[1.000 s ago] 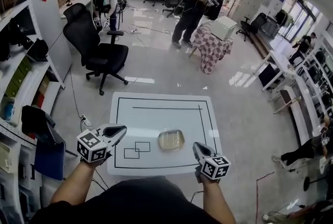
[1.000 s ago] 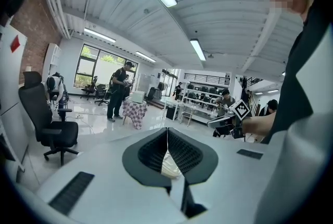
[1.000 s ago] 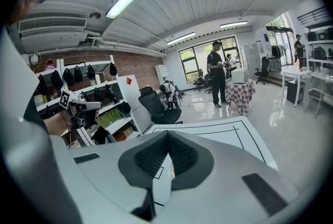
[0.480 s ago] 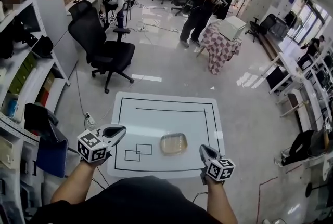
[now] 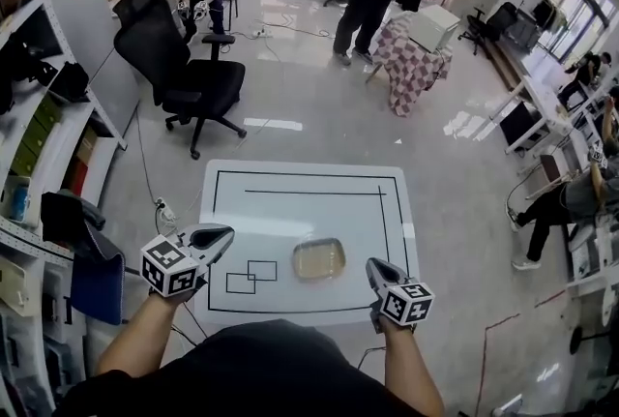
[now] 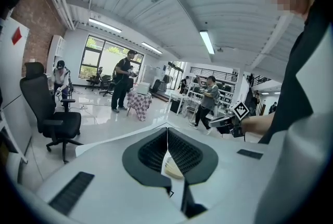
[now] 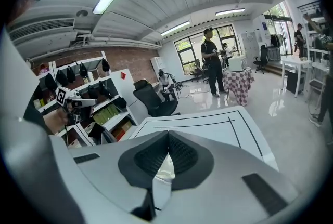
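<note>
Here's the white table in front of me, a black border line drawn round its top, and an office chair well beyond its far edge. On the table, toward my side and a little right of centre, sits the shallow tray, pale and see-through, flat on the surface, and nothing touches it.

My left gripper hangs over the near-left corner, tips aimed inward toward the tray. In the left gripper view its jaws are pressed together at the tips with nothing between them, and the tray's pale edge shows just past them. My right gripper sits at the near-right edge, just beside the tray, and its own view shows the jaws closed tip to tip, also empty.

Two small outlined rectangles lie between the left gripper and the tray.

I'd call this the approach: both tools flank the tray, neither on it. Taking hold would first need the jaws spread, then brought down to the rim.
</note>
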A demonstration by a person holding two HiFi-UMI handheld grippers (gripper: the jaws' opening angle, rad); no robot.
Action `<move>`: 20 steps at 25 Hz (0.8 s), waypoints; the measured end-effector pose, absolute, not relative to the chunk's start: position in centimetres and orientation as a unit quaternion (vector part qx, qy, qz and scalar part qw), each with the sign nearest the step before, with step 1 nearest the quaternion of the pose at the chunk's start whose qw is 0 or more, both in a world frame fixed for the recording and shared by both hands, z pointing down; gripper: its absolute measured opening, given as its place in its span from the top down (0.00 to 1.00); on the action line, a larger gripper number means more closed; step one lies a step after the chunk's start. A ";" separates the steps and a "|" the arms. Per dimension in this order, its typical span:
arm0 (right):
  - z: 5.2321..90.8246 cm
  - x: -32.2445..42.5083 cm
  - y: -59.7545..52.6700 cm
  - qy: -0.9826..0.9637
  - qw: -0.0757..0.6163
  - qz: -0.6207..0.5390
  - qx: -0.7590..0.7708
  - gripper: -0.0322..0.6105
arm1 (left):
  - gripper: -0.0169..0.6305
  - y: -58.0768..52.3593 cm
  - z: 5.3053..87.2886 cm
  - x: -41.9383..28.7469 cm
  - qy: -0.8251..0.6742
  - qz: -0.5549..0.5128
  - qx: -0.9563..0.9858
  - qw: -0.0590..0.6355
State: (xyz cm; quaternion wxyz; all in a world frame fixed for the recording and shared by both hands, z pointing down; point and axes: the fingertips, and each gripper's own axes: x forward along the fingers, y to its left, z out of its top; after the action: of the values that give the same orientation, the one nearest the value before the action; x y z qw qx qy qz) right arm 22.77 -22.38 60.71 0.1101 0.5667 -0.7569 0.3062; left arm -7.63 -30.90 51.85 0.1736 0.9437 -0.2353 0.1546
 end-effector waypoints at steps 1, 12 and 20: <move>61.1 22.9 -22.4 -0.757 0.112 0.309 0.565 0.93 | 0.94 -31.0 52.0 -7.4 -0.235 0.156 0.943 0.174; 67.7 23.4 -21.7 -0.741 0.146 0.375 0.538 0.92 | 0.94 -32.2 53.6 -6.3 -0.231 0.173 0.938 0.191; 72.6 22.5 -20.9 -0.734 0.155 0.427 0.504 0.84 | 0.94 -32.6 54.7 -5.3 -0.228 0.182 0.935 0.199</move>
State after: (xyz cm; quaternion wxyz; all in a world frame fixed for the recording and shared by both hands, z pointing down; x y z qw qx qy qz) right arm 22.55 -20.87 72.61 0.1552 0.5044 -0.7341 0.4274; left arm -5.33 -32.63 54.72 0.1989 0.9355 -0.2283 0.1822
